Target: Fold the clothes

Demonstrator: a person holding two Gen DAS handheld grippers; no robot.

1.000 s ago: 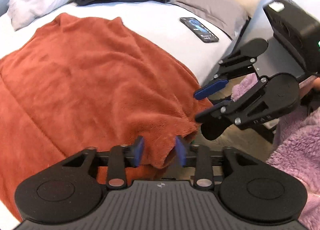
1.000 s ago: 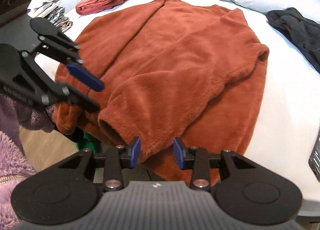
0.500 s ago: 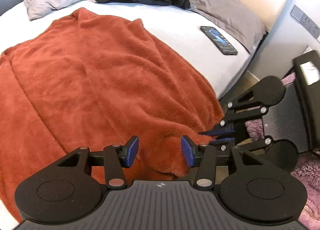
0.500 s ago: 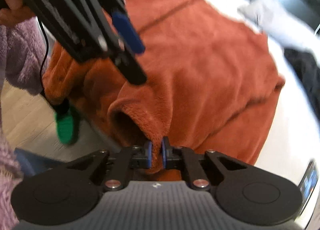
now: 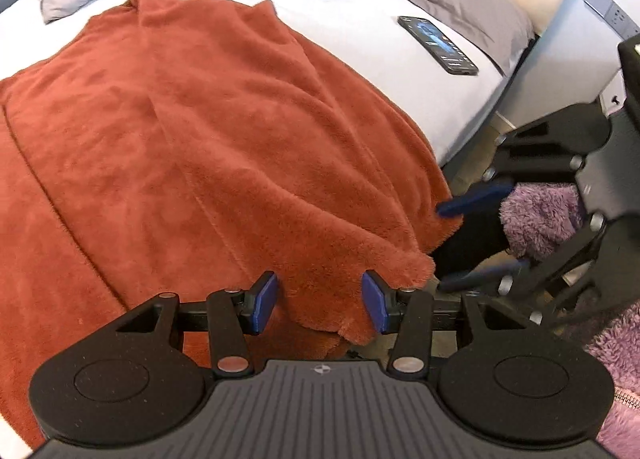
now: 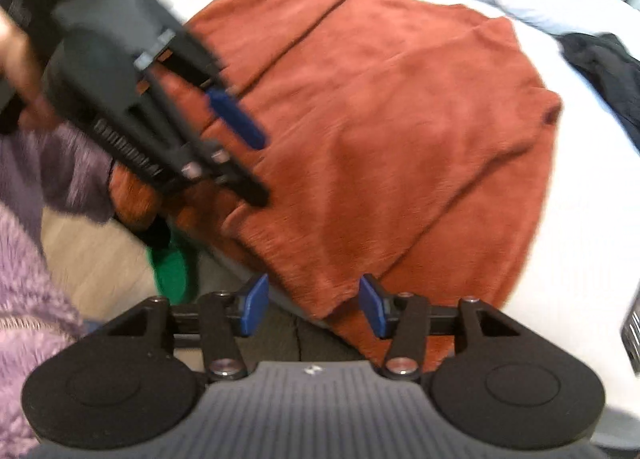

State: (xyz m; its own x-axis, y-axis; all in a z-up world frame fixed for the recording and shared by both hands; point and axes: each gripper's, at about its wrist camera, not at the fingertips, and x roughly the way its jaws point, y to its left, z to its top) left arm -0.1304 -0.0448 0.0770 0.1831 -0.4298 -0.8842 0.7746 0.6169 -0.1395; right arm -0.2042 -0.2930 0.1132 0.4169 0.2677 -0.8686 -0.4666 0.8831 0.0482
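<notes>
The left gripper (image 5: 320, 301) stands wide open, a hanging corner of the rust fleece garment (image 5: 208, 131) between its pads, gripping nothing. The right gripper (image 6: 313, 305) is likewise spread apart around the hem, its view motion-blurred. The garment's lower edge drops out of sight off the bed (image 5: 360, 15); its long axis runs toward the upper left of the frame. A phone (image 5: 438, 45) lies at upper right.

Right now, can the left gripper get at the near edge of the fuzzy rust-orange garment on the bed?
Probably yes. The left gripper is open, and the hem of the fuzzy rust-orange garment already lies between its blue pads. Nothing blocks it; the right gripper is off to the side.
</notes>
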